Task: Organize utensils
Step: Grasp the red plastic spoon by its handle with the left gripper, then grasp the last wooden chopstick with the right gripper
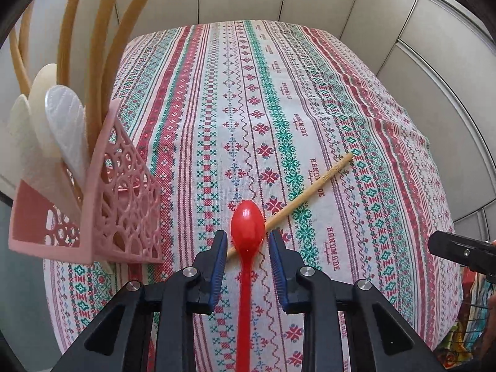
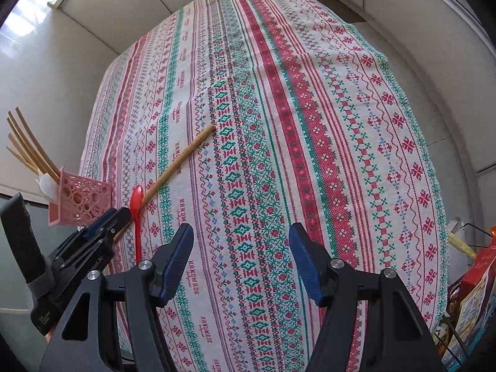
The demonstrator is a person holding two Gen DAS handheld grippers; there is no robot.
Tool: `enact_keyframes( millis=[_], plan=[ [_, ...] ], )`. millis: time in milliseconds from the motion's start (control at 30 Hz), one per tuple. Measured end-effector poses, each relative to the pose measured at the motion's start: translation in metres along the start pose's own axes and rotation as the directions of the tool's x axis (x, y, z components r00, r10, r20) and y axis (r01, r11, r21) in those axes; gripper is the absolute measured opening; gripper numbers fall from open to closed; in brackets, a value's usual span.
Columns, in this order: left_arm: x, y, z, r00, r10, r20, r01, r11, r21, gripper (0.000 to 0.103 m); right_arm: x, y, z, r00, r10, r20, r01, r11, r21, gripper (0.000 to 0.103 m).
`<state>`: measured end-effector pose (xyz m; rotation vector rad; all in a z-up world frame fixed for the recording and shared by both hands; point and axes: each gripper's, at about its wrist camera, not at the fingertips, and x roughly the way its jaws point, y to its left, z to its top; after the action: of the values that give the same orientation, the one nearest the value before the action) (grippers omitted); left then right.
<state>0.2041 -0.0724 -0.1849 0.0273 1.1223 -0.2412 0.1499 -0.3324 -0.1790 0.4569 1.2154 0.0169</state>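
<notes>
Two utensils are left on the cloth (image 1: 310,71): a red spoon (image 1: 247,226) lying between the open fingers of the left gripper (image 1: 247,240), not yet clamped, and a chopstick (image 1: 310,187) crossing under it, ahead to the right; the basket (image 1: 124,204) to its left already holds several, perhaps six; the right gripper (image 2: 241,232) hangs open and empty.

One red spoon (image 1: 247,226) lies on the surface (image 1: 387,142), and one chopstick (image 1: 313,186) lies loose there too. One pink holder (image 1: 124,204) stands on the surface. It holds three white spoons (image 1: 66,124) and about five more chopsticks (image 1: 102,71); the exact count is hard to tell. Two grippers are in view, left (image 1: 246,241) and right (image 2: 241,241).
</notes>
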Motion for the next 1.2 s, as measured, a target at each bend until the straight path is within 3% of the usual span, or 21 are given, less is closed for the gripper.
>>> enact_keyframes(
  millis=[300,633,900,1200],
  plan=[
    [0.026,-0.001,0.011,0.999,0.004,-0.051,-0.005,1.000,-0.028,0.029,0.005,-0.003,0.006,1.000,0.003,-0.013,-0.003,1.000,0.006,0.067],
    [0.026,0.000,0.011,0.998,0.004,-0.058,-0.006,0.999,-0.034,0.027,0.003,-0.007,0.006,1.000,0.003,-0.014,-0.002,1.000,0.027,0.067],
    [-0.020,-0.001,0.007,0.997,-0.058,0.044,0.060,0.998,-0.034,0.027,0.001,-0.006,0.006,1.000,0.024,-0.002,-0.024,0.998,0.058,0.067],
    [-0.088,0.005,-0.011,0.979,-0.085,0.185,0.084,0.996,0.014,0.027,0.016,0.005,0.015,1.000,0.030,-0.002,-0.029,0.997,0.078,0.067]
  ],
)
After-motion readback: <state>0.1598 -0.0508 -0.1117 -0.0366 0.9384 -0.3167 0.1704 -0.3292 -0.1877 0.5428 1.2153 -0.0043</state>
